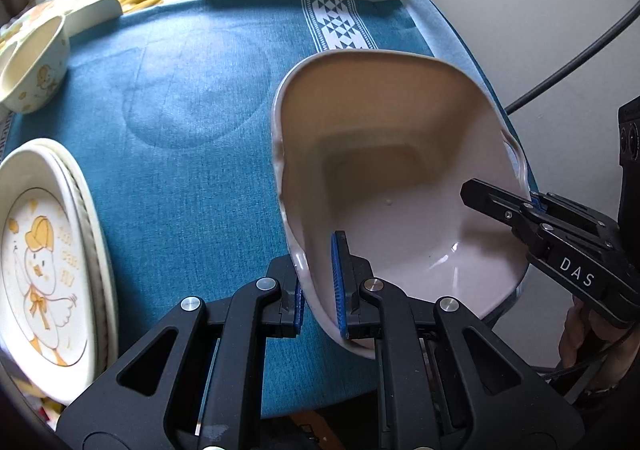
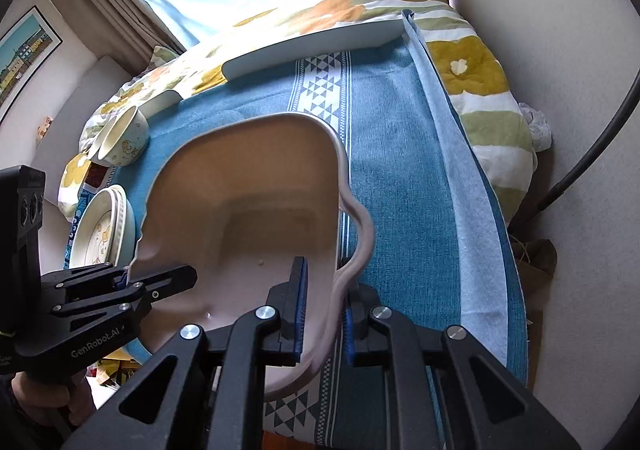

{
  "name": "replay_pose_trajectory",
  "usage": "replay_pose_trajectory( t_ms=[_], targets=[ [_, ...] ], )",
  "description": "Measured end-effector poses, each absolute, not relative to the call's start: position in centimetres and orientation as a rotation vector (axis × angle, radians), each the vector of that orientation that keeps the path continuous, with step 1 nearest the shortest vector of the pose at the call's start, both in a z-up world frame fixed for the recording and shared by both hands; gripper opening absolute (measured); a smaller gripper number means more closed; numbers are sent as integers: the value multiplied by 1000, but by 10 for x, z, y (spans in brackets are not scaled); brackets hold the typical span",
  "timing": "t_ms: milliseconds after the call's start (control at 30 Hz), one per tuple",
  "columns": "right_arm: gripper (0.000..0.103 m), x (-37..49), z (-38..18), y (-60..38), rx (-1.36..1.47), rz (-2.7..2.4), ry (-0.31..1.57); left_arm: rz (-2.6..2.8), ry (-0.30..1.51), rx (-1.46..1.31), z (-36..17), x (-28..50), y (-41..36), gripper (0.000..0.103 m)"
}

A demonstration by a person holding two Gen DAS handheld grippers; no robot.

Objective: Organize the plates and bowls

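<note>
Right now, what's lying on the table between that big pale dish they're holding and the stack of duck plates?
Nothing: only bare blue tablecloth lies between the pale dish and the duck plates. The left wrist view shows it best.

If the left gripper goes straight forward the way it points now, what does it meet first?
The left gripper is already clamped on the pink dish rim. Beyond that, probably the blue tablecloth, though depth is unclear.

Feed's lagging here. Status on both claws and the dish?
Left claw and right claw both shut on pink dish rim, opposite sides. Dish tilted above blue cloth. Stacked duck plates left; path open.
</note>
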State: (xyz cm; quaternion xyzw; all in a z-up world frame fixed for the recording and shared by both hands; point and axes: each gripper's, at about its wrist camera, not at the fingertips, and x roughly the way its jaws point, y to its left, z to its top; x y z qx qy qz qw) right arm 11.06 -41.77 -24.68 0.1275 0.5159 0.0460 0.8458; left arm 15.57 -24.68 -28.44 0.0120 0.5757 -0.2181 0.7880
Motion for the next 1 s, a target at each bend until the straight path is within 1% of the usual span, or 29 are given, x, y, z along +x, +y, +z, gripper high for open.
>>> replay_pose_trajectory(
  t_ms=[367,400,467,500,533,567,600,633,667,700,733,867,1000],
  targets=[
    [14,111,-255,-420,280,100,1099,-450,1208,65,-286,152,-250,10],
    [14,112,-256,-420,279,99,1099,-444,1206,72,-286,153,-251,11],
    [14,111,-256,-421,284,92,1096,-429,1201,88,-285,152,-252,18],
    [14,111,-257,-421,289,90,1095,-422,1197,97,-284,152,-253,37],
    [14,111,-257,-421,296,91,1098,-412,1190,107,-283,153,-254,70],
    [14,111,-259,-421,302,92,1105,-404,1172,110,-281,153,-253,84],
    [19,112,-259,-421,302,89,1110,-401,1142,104,-278,151,-252,93],
    [31,112,-259,-421,298,85,1110,-409,1117,93,-274,149,-250,93],
    [40,111,-259,-421,295,80,1101,-417,1112,91,-273,149,-249,93],
    [56,110,-258,-422,298,77,1090,-416,1116,97,-272,149,-249,93],
    [57,109,-258,-424,312,79,1079,-413,1120,105,-273,149,-249,93],
    [58,105,-249,-428,334,63,1056,-404,1119,116,-268,148,-245,93],
    [58,100,-227,-424,312,61,1005,-381,1083,116,-248,141,-233,93]
  ],
)
